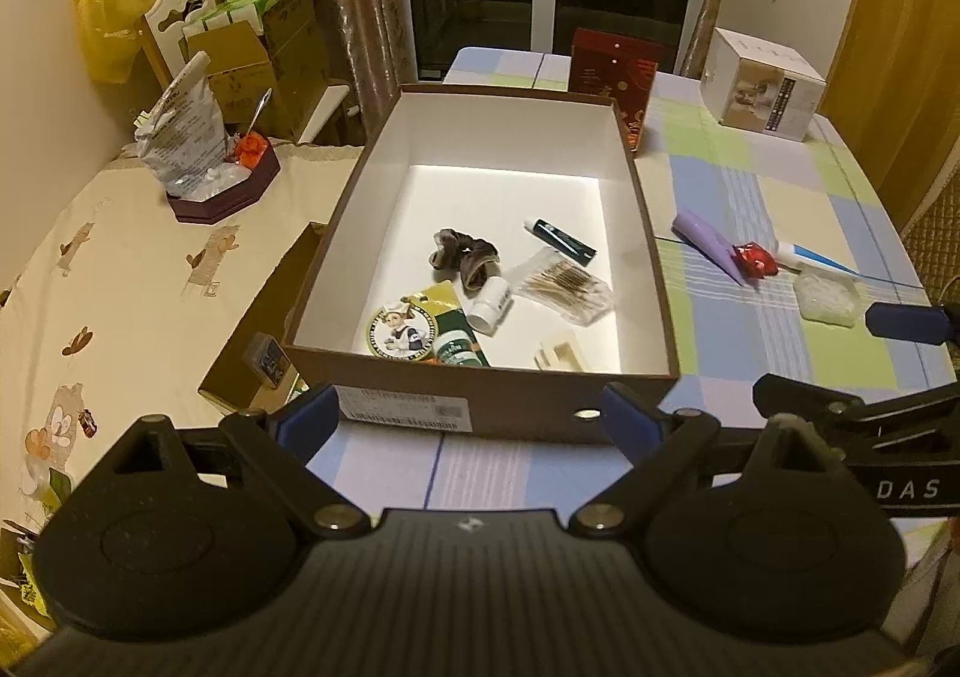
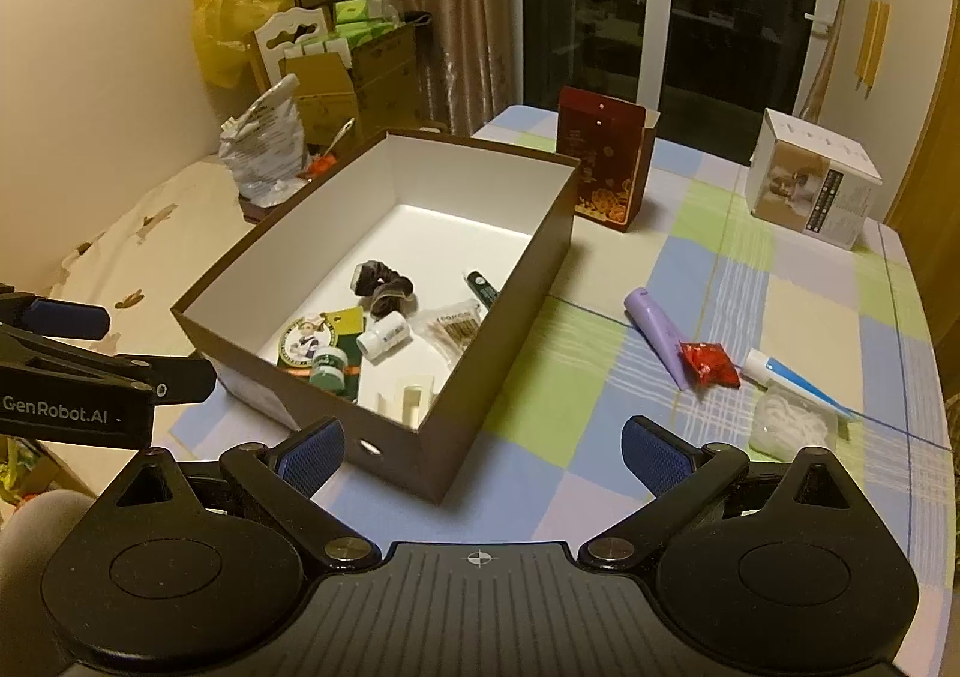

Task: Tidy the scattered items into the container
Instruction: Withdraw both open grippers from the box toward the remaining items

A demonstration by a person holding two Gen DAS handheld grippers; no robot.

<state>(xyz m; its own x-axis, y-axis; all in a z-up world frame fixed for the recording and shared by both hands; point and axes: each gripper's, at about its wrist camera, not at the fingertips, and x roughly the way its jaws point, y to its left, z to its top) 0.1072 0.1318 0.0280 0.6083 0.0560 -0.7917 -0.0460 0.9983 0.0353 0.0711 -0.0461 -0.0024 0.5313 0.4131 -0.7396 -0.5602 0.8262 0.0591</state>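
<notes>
Right hand-held gripper (image 2: 480,452) agape, purple tube (image 2: 657,336) seemingly well ahead-right.

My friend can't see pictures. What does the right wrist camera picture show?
An open brown box on a checked tablecloth already holds small items, while a purple tube, red packet, toothpaste tube and clear bag lie outside to its right. The open right gripper hovers in front, empty.

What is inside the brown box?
In the brown box: a dark scrunchie, dark tube, white bottle, bagged swabs, round badge, green-capped jar. The near wall hides the front floor.
</notes>
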